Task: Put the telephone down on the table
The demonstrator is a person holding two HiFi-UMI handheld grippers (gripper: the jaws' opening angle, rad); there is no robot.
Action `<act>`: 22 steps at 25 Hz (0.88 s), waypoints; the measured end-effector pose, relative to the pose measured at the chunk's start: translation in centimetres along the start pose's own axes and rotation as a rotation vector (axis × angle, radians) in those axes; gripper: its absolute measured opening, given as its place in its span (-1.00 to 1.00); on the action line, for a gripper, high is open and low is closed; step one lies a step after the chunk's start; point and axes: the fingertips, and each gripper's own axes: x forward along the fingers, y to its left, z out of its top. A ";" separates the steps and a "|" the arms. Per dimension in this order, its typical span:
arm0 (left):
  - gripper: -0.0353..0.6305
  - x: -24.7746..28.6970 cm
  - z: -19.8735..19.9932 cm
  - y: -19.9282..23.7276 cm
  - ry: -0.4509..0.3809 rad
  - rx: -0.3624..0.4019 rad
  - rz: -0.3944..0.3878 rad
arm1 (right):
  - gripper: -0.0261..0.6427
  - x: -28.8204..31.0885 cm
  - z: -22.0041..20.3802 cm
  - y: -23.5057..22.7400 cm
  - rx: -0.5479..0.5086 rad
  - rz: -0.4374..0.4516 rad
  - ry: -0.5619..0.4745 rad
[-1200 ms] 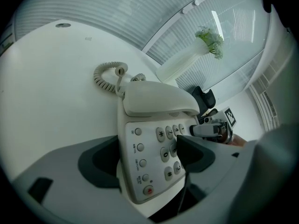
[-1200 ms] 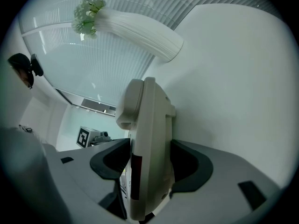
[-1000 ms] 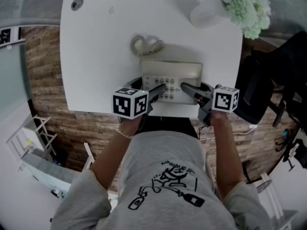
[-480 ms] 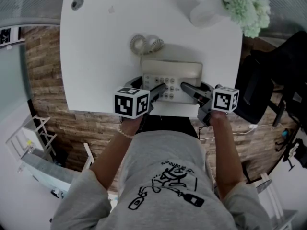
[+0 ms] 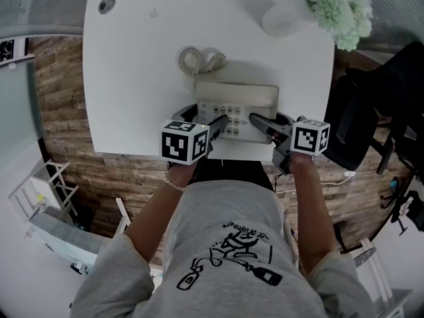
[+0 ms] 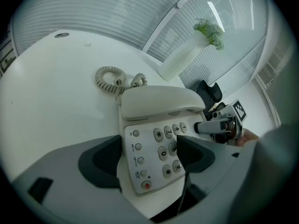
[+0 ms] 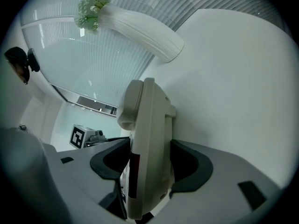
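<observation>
The left gripper (image 6: 149,149) and the right gripper (image 7: 149,150) both pinch the telephone (image 5: 237,98), so bring it down flat and slow onto the table (image 5: 132,65), which it maybe touches already.

The telephone (image 5: 236,101) lies over the near edge of the white desk (image 5: 132,78), its handset across its far end; whether it rests on the desk cannot be told. Just behind the telephone lies its coiled cord (image 5: 197,59). The left tool (image 5: 222,121) reaches onto the telephone's keypad from the near left, the right tool (image 5: 257,120) from the near right. Beyond the telephone, to its right, stands a white vase (image 5: 283,17) of pale flowers (image 5: 334,5). Right of the telephone, off the desk, is a dark chair (image 5: 371,111).
</observation>
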 end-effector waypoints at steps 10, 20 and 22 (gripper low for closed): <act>0.23 0.0 0.0 0.1 0.004 0.008 0.000 | -0.08 0.2 -0.1 -0.1 -0.008 -0.028 0.011; 0.20 -0.3 0.2 0.2 -0.004 0.025 0.014 | -0.08 -0.6 0.3 -0.3 -0.051 -0.120 0.019; 0.19 -0.6 0.4 0.4 -0.010 0.032 0.022 | -0.08 -0.8 0.4 -0.4 -0.059 -0.134 0.018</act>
